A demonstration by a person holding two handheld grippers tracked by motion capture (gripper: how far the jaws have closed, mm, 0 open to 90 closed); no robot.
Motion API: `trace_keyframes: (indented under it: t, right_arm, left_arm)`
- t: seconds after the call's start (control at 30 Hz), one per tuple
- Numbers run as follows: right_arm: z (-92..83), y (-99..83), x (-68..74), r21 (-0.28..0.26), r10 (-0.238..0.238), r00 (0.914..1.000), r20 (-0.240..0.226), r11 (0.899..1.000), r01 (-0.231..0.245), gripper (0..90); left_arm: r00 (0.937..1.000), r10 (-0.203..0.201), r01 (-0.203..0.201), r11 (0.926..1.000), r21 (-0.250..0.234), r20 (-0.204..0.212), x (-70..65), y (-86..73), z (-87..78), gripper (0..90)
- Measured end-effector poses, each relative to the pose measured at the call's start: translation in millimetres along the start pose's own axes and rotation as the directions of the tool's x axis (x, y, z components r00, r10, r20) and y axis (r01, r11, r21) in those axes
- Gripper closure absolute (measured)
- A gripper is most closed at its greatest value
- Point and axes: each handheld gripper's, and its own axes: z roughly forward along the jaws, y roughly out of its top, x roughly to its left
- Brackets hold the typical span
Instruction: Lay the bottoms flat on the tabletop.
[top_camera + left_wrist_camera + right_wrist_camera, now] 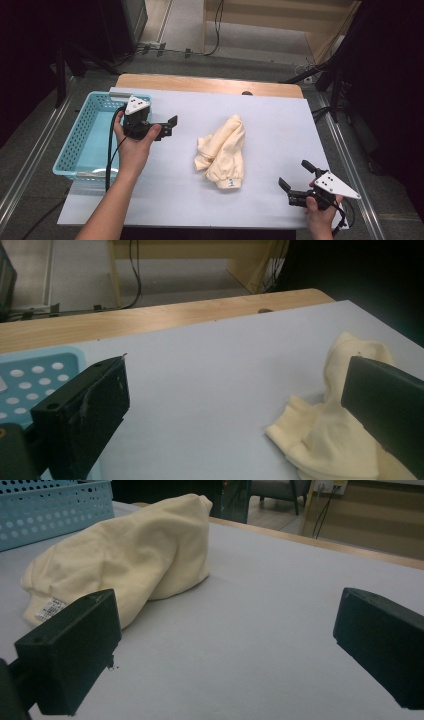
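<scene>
A crumpled cream garment lies in the middle of the white table sheet; a small label shows at its near end. My left gripper hovers just right of the blue basket, jaws open and aimed right toward the garment, still apart from it. In the left gripper view the garment lies ahead at the lower right of the open gripper. My right gripper is open near the front right corner. Its own view has the garment ahead to the left of the gripper.
The perforated blue basket stands at the table's left edge; its wall rises behind the garment in the right gripper view. A wooden table edge runs along the far side. Cables and dark stands surround the table.
</scene>
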Motion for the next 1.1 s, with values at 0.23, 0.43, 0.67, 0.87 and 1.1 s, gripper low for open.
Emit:
trace_keyframes:
  t: [0.23, 0.43, 0.67, 0.87, 1.1]
  right_arm:
    - [1.4, 0.1, 0.8, 0.002, 0.002, 1.0000, -0.005, 1.000, -0.002, 0.0]
    - [1.5, 1.3, 2.0, -0.002, 0.001, 1.0000, -0.004, 1.000, -0.001, 0.0]
    - [1.4, 4.8, 1.9, -0.016, 0.011, 0.9999, 0.002, 1.000, -0.011, 0.0]
    - [3.3, 7.1, 3.1, -0.023, 0.011, 0.9999, 0.000, 1.000, -0.011, 0.0]
    - [7.3, 12.4, 9.1, -0.029, 0.010, 0.9999, -0.007, 1.000, -0.010, 0.0]
  left_arm:
    - [0.9989, 0.018, -0.018, 0.9998, -0.009, 0.042, -13.4, -1.8, -0.1, 0.0]
    - [0.9965, 0.033, -0.031, 0.9993, -0.019, 0.077, -25.1, -7.2, 1.1, 0.0]
    - [0.9921, 0.043, -0.039, 0.9987, -0.033, 0.118, -37.0, -15.1, 3.0, 0.0]
    - [0.9876, 0.049, -0.044, 0.9984, -0.035, 0.149, -44.9, -20.3, 5.6, 0.0]
    - [0.9831, 0.048, -0.043, 0.9986, -0.030, 0.177, -50.3, -30.0, 9.0, 0.0]
